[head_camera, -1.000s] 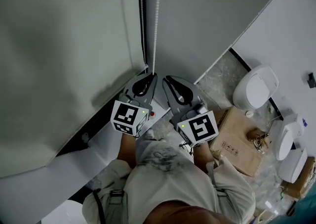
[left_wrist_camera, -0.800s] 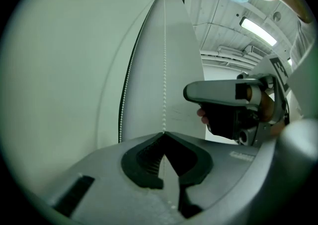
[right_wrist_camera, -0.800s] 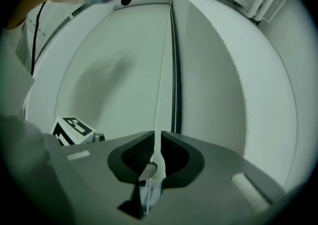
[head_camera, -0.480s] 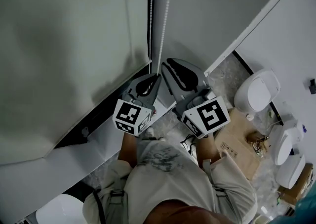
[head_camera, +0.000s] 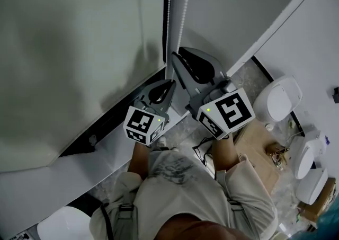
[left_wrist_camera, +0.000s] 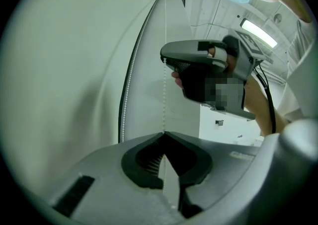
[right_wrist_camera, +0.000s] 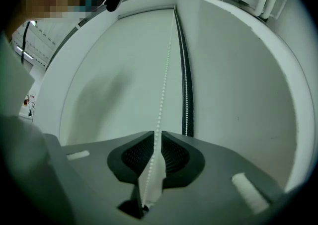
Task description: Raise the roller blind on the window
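**Along the roller blind (head_camera: 69,48): chain slip is the risk**

It hangs low and covers almost everything, so raising looks barely begun. The left claw (left_wrist_camera: 164,133) is pressed together on the bead chain (right_wrist_camera: 165,70). The right claw (right_wrist_camera: 156,132), higher on what appears to be the same strand, stands narrowly spread around it. If it pulls before pinching, the beads would likely skid through. A sideways tug might jam them.

The roller blind (head_camera: 69,48) is plain pale grey-white; the bead chain (head_camera: 181,16) is white. The left gripper (head_camera: 170,82) and right gripper (head_camera: 175,56) are grey with black-and-white square markers. The floor (head_camera: 243,77) looks mottled grey.
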Available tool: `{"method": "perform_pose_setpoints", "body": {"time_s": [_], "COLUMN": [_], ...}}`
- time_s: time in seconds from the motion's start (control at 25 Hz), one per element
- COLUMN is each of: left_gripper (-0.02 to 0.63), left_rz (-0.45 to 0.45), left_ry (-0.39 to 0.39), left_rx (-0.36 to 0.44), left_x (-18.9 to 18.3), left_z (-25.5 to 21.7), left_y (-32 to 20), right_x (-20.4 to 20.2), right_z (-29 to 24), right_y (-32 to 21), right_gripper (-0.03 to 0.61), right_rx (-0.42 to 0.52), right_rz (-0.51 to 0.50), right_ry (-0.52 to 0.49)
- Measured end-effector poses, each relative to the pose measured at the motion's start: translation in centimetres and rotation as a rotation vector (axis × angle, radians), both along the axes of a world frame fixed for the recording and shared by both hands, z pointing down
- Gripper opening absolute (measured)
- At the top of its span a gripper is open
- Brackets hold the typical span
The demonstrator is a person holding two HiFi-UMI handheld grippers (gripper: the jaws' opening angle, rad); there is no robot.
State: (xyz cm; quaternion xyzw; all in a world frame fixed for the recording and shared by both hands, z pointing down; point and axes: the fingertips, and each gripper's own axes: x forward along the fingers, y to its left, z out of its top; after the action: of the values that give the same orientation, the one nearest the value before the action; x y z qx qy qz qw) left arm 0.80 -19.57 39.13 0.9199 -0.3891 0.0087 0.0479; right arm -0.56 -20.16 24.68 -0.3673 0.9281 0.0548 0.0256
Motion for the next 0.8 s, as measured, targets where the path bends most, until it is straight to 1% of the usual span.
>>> {"method": "perform_pose_setpoints", "body": {"time_s": [0.08,0.16,0.32,0.52,0.68,0.8], "left_gripper": [0.009,0.009,0.009,0.009,0.009,0.009], "left_rz": [0.003,0.005,0.012,0.022,0.026,0.025], "left_ry": [-0.001,-0.002,0.012,0.031,0.025,0.013], "left_rx": [0.001,0.002,-0.002,-0.014,-0.018,-0.034], "left_x": [0.1,0.1,0.1,0.0,-0.1,0.0], "left_z": [0.1,0.2,0.3,0.8,1.0,2.1], "left_y": [0.1,0.1,0.3,0.5,0.6,0.9], "right_x": [-0.1,-0.1,0.0,0.2,0.2,0.1], "right_z": [-0.1,0.0,0.2,0.6,0.8,2.0], "right_y": [-0.2,-0.1,0.1,0.3,0.6,0.8], "right_gripper": [0.028,0.02,0.015,0.015,0.014,0.014], "right_rx": [-0.001,-0.006,-0.006,0.004,0.021,0.01], "right_rz": [0.003,0.003,0.004,0.018,0.035,0.044], "right_ry": [0.005,0.006,-0.03,-0.044,-0.033,-0.015]}}
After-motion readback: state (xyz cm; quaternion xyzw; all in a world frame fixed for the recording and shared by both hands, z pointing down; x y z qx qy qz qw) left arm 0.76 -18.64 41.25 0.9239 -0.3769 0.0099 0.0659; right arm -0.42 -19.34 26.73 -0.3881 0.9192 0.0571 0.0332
